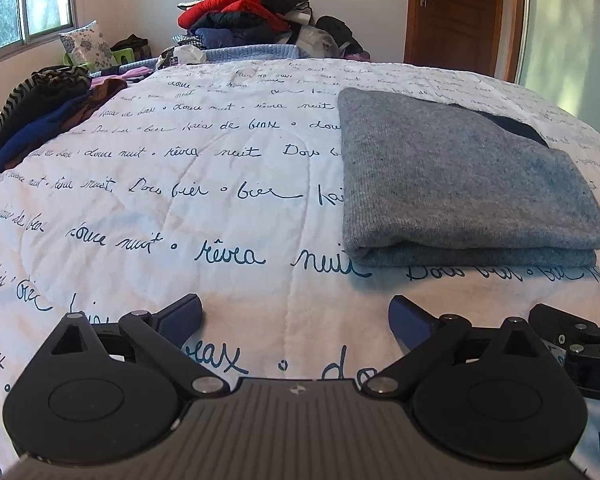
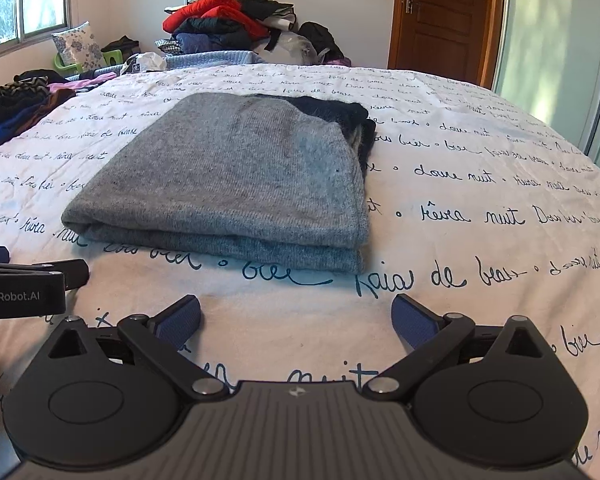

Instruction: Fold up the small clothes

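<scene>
Left gripper (image 1: 296, 316) has its jaws spread wide, nothing between them, hovering over bare quilt (image 1: 180, 208). Right gripper (image 2: 296, 316) is the same: wide, empty, blue pads (image 2: 414, 324) clear of fabric. The two sit side by side, each visible at the edge of the other's view. Grey knit garment (image 2: 236, 184) lies folded flat on the white script-print quilt, just ahead of both grippers, apart from them; folded edge faces the cameras. A dark piece (image 2: 340, 114) pokes out at its far right corner. Unfolded clothes (image 1: 32, 120) lie at the left edge of the bed. A big clothes pile (image 1: 244, 12) stands against the far wall, wooden door (image 1: 456, 12) to its right.
</scene>
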A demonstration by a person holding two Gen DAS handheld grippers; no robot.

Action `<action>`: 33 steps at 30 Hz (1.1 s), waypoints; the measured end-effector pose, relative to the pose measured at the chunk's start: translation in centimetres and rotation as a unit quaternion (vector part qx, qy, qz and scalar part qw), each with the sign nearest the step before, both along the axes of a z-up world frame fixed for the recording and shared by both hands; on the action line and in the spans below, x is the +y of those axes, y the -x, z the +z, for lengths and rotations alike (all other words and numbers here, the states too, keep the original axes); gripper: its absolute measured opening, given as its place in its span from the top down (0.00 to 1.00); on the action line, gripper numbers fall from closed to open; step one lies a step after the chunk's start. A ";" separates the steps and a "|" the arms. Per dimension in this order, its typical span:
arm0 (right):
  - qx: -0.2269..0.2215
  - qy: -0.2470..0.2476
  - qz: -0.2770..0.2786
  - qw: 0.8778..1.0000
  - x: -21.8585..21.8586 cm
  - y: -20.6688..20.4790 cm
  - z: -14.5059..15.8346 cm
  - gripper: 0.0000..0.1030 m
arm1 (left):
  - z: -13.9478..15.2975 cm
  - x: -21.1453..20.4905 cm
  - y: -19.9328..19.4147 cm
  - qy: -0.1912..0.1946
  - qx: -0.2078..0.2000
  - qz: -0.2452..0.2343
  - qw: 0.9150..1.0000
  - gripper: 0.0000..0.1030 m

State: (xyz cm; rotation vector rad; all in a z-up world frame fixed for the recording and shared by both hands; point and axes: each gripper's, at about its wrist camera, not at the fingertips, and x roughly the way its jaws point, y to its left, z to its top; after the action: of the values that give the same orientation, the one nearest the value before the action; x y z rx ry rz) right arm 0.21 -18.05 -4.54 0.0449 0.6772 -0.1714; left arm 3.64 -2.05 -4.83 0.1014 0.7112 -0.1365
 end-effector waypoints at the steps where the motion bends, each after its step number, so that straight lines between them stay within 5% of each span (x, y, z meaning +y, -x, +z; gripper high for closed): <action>1: 0.000 0.001 0.000 1.000 0.0 0.0 -0.1 0.00 | -0.1 -0.1 0.0 -0.001 -0.001 -0.001 1.000 0.03; 33: -0.005 0.003 -0.009 1.000 0.3 0.2 -0.7 0.00 | -0.7 0.0 0.0 0.008 -0.008 0.003 1.000 0.00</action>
State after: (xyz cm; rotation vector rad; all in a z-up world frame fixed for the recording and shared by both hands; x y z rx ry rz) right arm 0.00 -17.79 -5.20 0.0466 0.6663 -0.1911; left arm 3.67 -2.03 -5.49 0.0852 0.6952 -0.1356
